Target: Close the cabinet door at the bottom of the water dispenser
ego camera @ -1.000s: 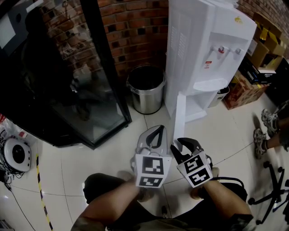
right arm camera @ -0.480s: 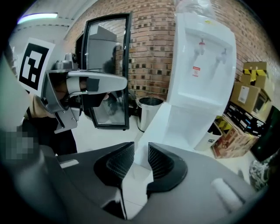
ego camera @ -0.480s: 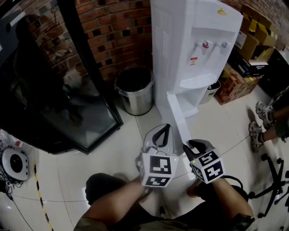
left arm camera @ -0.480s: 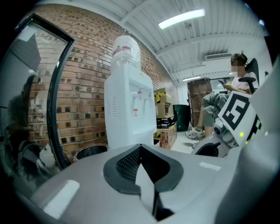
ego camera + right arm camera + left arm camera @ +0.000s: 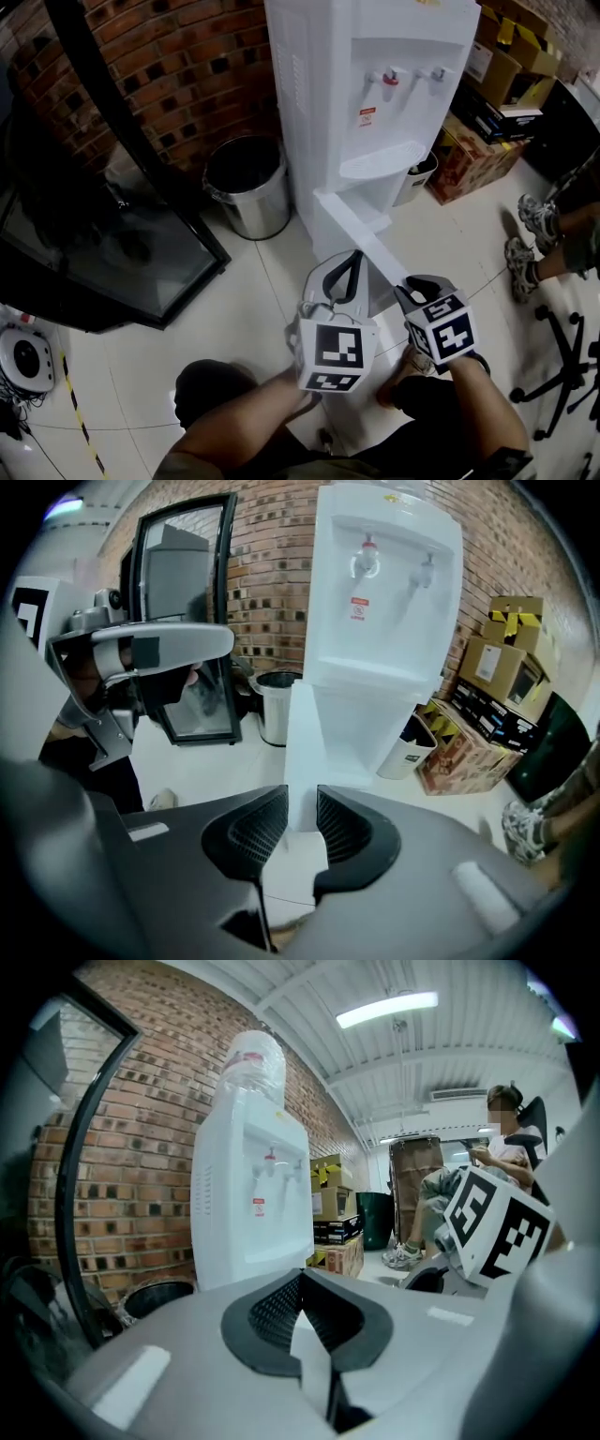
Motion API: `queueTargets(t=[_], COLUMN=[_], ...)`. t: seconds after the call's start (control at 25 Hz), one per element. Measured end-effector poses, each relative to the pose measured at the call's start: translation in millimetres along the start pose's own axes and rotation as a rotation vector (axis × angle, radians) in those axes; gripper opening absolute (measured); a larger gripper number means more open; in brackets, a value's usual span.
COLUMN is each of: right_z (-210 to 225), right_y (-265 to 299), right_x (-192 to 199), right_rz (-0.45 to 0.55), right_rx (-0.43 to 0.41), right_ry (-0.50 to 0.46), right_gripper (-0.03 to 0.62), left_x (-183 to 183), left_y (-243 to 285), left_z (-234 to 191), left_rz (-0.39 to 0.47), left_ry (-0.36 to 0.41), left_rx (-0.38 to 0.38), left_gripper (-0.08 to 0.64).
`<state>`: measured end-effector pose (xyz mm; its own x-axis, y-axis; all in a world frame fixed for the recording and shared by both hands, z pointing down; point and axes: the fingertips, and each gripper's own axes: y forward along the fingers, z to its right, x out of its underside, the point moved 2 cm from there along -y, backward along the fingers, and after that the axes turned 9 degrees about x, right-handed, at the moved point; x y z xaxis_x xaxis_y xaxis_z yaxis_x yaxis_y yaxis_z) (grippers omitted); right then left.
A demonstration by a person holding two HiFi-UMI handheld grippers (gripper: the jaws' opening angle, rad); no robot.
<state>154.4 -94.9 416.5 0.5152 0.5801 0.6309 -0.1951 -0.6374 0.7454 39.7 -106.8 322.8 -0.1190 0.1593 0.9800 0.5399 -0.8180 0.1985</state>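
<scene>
The white water dispenser (image 5: 375,94) stands against the brick wall. Its bottom cabinet door (image 5: 361,234) hangs open, swung out towards me. My right gripper (image 5: 414,283) is at the door's free edge and points steeply down. In the right gripper view the door's edge (image 5: 302,742) stands in the narrow gap of the right gripper (image 5: 302,803), whose jaws are closing. My left gripper (image 5: 349,267) sits just left of the door, shut and empty. In the left gripper view the left gripper (image 5: 298,1277) points roughly level at the dispenser (image 5: 248,1213).
A steel bin (image 5: 246,183) stands left of the dispenser, and a black glass-fronted cabinet (image 5: 94,234) beyond it. A small white bin (image 5: 412,178) and cardboard boxes (image 5: 469,159) sit to the right. A seated person's feet (image 5: 525,234) and a chair base (image 5: 562,375) are at far right.
Both grippers have moved forward to the open door. The right gripper's jaws have narrowed, and the door's edge now stands between them. The dispenser looks nearer.
</scene>
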Motion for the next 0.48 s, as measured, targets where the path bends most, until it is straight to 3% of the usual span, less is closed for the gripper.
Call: queueTargets(t=[0.28, 0.48], right_z=[58, 100], right_y=[20, 35], right_x=[-1, -5], right_rz=[-0.024, -0.011], right_rx=[0.085, 0.144], right_ry=[0.04, 0.105], right_gripper=[0.098, 0.091], left_x=[18, 22], left_y=[41, 63], left_z=[-21, -32], left_rz=[-0.043, -0.051], left_ry=[-0.006, -0.077], left_rx=[-0.013, -0.018], left_gripper=[0.001, 0.0])
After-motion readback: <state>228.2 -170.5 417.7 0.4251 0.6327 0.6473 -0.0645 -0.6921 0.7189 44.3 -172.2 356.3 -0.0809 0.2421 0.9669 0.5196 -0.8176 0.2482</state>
